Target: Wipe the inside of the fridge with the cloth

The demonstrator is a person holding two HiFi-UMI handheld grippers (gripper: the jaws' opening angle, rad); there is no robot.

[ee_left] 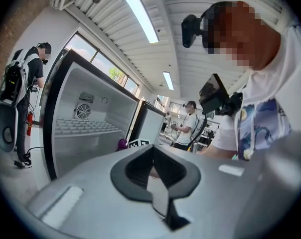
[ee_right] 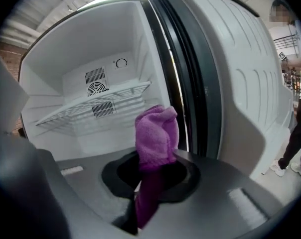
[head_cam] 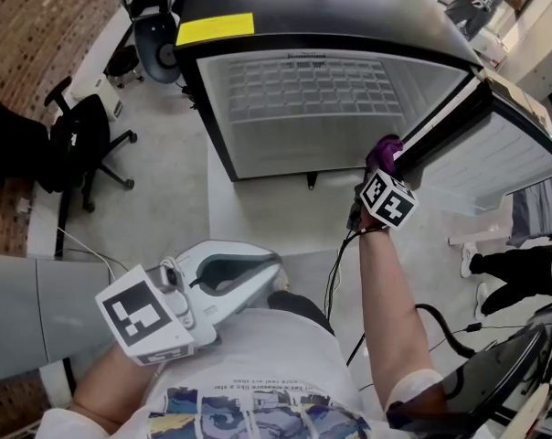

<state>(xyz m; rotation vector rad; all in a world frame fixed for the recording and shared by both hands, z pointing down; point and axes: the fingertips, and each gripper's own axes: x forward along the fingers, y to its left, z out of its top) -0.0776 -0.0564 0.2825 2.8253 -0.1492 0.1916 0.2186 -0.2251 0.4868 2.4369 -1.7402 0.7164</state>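
Observation:
The black fridge (head_cam: 196, 80) stands open, its white inside (head_cam: 303, 90) holding one wire shelf (ee_right: 95, 101). Its door (head_cam: 509, 149) is swung out to the right. My right gripper (head_cam: 384, 163) is shut on a purple cloth (head_cam: 383, 150) and hovers at the front right corner of the opening, beside the door's hinge edge. In the right gripper view the cloth (ee_right: 156, 133) stands bunched up out of the gripper (ee_right: 153, 169), apart from the fridge walls. My left gripper (head_cam: 272, 273) is held low by my torso, far from the fridge, shut with nothing in it (ee_left: 155, 178).
A black office chair (head_cam: 84, 144) stands on the floor to the left, another chair (head_cam: 154, 39) behind it. Cables (head_cam: 335, 273) run across the floor in front of the fridge. One person's legs (head_cam: 514, 273) are at the right; another person (ee_left: 26, 83) stands left of the fridge.

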